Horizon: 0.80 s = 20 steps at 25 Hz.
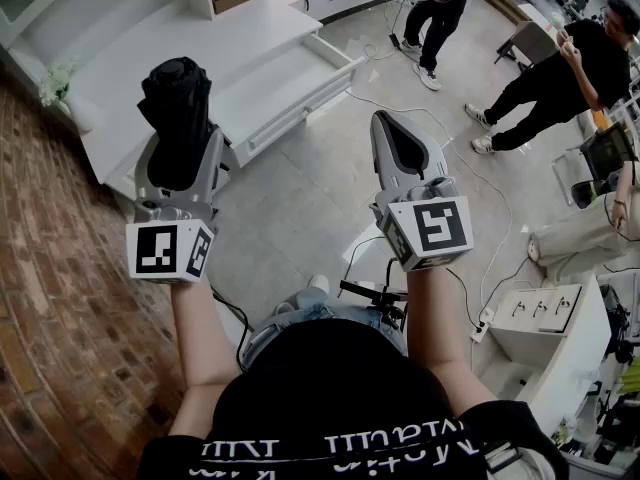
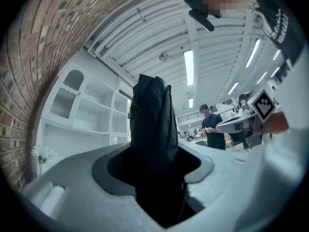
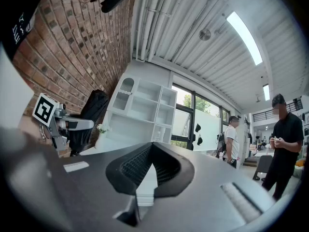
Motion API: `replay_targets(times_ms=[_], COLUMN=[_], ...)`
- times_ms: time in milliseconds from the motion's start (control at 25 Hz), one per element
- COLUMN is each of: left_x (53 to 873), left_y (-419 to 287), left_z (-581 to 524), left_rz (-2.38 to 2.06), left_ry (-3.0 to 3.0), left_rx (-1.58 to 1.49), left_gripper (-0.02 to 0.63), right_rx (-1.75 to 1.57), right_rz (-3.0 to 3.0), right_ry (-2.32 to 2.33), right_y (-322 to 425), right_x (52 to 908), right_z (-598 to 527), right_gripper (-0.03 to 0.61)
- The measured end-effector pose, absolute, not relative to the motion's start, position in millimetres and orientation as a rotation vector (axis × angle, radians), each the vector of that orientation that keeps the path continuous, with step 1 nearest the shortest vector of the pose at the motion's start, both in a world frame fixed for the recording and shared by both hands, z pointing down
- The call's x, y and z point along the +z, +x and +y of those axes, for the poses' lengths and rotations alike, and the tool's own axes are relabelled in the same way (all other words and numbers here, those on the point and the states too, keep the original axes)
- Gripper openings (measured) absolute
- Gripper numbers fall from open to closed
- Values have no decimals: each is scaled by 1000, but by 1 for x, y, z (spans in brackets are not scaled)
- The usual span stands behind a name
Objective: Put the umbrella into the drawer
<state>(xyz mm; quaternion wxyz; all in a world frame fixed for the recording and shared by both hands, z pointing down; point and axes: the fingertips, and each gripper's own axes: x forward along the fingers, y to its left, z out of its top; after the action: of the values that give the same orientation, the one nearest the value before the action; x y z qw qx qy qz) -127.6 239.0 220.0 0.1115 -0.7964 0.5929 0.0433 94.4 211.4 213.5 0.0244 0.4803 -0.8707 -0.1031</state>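
Nothing here reads clearly: the white lettering across the person's black shirt (image 1: pixel 345 444) is cut off and illegible, and the square markers (image 1: pixel 441 225) carry only black-and-white patterns.

The drawer (image 1: pixel 295 73) stood pulled out of the low white cabinet (image 1: pixel 140 78) ahead of you, open from above. Bare tiled floor (image 1: pixel 300 208) gave you a wide lane up to its front, crossed only by a thin cable (image 1: pixel 400 111) past its right corner. The brick wall (image 1: pixel 60 268) shut in your left. On your right stood a white table (image 1: pixel 545 353), and farther off one person (image 1: pixel 555 83) and another (image 1: pixel 440 13), both well clear of the lane.
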Motion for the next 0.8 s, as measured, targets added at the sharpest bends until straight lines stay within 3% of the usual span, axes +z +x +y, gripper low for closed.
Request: replay_targets(times_ms=[600, 800], left_x=[234, 225], left_y=[-136, -108], left_z=[225, 201], left_rz=[1771, 1796], left_ry=[-2307, -2290], left_rx=[119, 99], left_gripper=[241, 241], right_rx=[-286, -250], right_rz=[-2706, -2713], right_ry=[1514, 1513], right_y=[98, 133], right_x=[226, 221], right_z=[194, 165], right_gripper=[9, 9])
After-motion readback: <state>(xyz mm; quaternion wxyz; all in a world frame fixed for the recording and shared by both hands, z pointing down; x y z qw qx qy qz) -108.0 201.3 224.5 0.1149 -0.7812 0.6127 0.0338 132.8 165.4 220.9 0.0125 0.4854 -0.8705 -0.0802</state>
